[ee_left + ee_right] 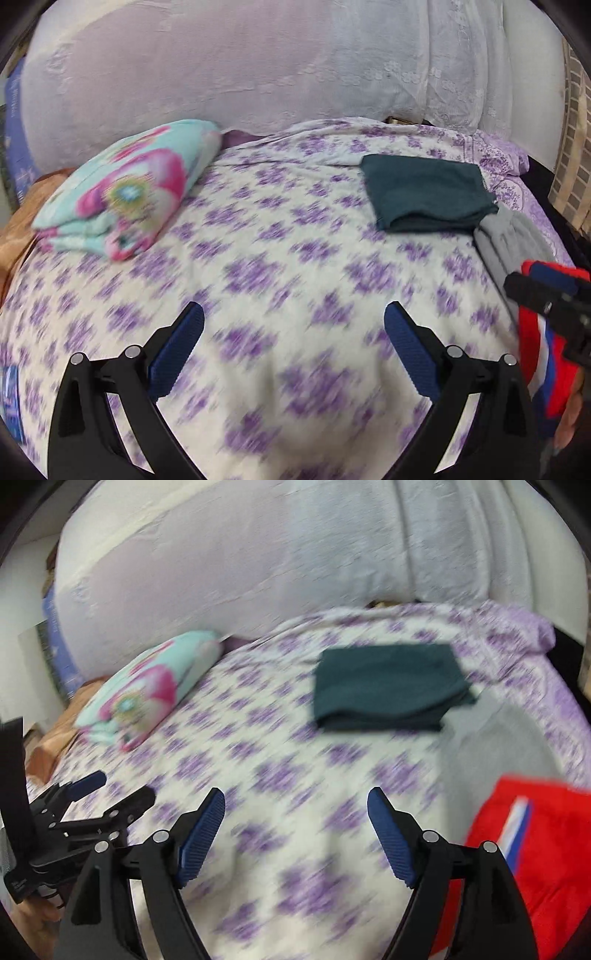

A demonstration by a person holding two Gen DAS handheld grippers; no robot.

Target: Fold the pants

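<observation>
A folded dark teal garment (428,192) lies on the purple-flowered bedsheet (266,266) at the far right; it also shows in the right wrist view (388,686). A grey garment (513,236) lies beside it, also in the right wrist view (491,746). A red garment with a white and blue stripe (539,853) lies at the bed's right side; in the left wrist view (546,354) it sits behind the right gripper. My left gripper (293,321) is open and empty above the sheet. My right gripper (295,806) is open and empty, left of the red garment.
A folded floral blanket (125,188) lies at the far left of the bed. A white lace curtain (258,66) hangs behind the bed. An orange cloth (22,221) lies at the left edge. The left gripper shows at the left of the right wrist view (110,794).
</observation>
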